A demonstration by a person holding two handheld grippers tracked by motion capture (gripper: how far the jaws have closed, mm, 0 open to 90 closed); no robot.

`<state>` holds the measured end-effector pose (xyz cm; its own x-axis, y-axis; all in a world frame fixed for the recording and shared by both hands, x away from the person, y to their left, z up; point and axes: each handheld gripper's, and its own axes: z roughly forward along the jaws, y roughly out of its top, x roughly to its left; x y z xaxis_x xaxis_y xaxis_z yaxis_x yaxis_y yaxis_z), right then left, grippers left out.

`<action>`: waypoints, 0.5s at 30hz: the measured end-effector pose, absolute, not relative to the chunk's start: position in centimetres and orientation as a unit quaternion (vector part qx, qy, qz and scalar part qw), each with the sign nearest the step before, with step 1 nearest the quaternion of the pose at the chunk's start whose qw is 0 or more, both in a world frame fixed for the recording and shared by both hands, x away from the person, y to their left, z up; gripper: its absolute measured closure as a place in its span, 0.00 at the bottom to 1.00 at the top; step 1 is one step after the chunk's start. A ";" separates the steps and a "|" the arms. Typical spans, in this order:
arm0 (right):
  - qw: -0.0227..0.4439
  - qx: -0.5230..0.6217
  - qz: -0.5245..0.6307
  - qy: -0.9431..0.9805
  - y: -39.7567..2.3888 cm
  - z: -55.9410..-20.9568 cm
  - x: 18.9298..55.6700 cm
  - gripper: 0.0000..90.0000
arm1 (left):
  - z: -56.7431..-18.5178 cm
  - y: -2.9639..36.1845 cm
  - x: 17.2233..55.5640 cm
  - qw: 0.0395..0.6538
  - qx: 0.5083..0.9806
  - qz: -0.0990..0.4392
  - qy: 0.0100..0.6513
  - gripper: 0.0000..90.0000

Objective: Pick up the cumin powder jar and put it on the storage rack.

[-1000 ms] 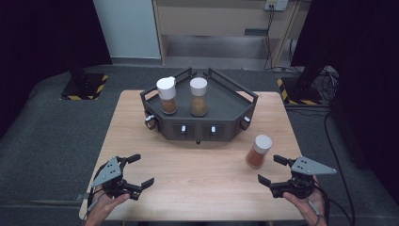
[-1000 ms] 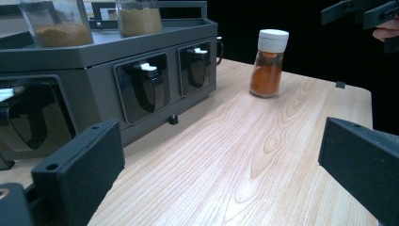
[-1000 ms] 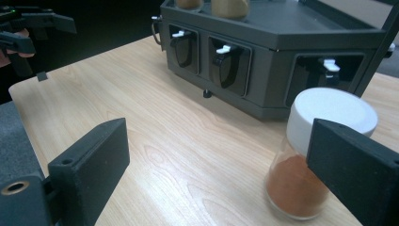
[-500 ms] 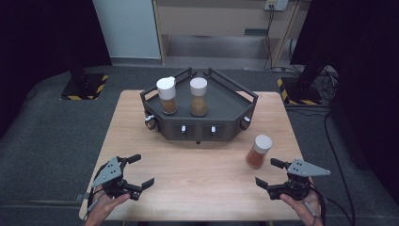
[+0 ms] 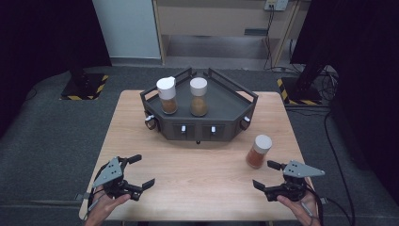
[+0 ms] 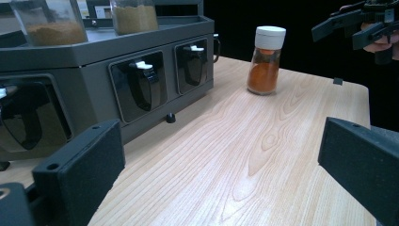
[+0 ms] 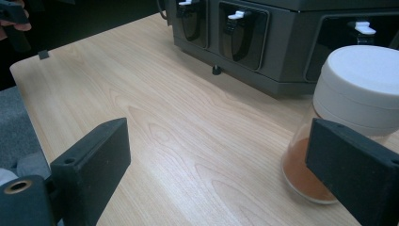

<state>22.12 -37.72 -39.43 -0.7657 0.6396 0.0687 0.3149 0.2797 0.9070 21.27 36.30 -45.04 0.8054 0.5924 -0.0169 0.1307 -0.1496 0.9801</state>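
High view, risk: we judge the right gripper [image 5: 269, 176], jaws spread and empty, could tip the spice jar [image 5: 259, 151] standing just beyond it on the table [image 5: 197, 179].
High view, change: right gripper has drifted slightly toward us.
Left gripper view: left gripper [image 6: 221, 179] spread, empty; jar upright, far off.
Right gripper view: jar beside the right-hand jaw, outside the gap; a sideways clip is likely.

left tool [image 5: 139, 172] jaws wide apart, right tool [image 5: 268, 174] jaws spread, both low
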 end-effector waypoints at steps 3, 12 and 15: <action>0.156 0.302 0.518 0.785 -37.7 -39.5 22.1 0.09 | -45.0 36.3 21.3 0.603 0.734 0.191 0.246 0.00; 0.149 0.295 0.518 0.789 -37.7 -39.7 22.4 0.09 | -45.1 36.3 21.3 0.604 0.734 0.190 0.244 0.00; 0.148 0.294 0.517 0.790 -37.6 -39.7 22.5 0.09 | -45.1 36.3 21.4 0.605 0.734 0.189 0.243 0.00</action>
